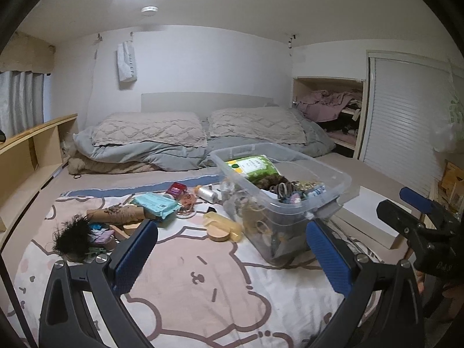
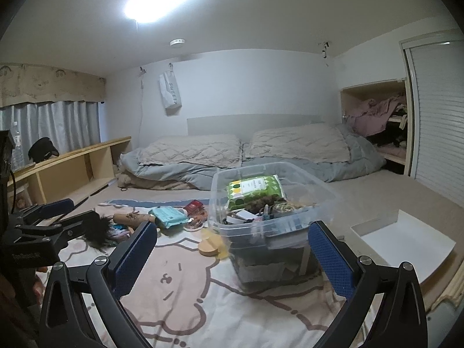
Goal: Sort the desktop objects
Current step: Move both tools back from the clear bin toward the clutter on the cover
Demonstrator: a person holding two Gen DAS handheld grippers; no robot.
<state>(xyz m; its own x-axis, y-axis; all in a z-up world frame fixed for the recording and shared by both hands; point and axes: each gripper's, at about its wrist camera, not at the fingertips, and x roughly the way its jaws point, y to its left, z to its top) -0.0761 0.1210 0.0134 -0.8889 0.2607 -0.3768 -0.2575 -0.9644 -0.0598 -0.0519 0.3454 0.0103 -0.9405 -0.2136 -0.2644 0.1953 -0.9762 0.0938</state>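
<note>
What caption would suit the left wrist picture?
Open left tongs hover over a cartoon blanket, facing a clear plastic bin of odds and ends, with more clutter beside it.

Bin on the bed, loose clutter beside it

Your bin (image 1: 279,200) sits at 12 o'clock; the clutter (image 1: 162,206) lies at 10, pillows (image 1: 200,129) behind both.

Clear glossy plastic bin (image 1: 327,182), soft printed cloth blanket (image 1: 203,284), matt wooden lid (image 1: 218,234)
</note>
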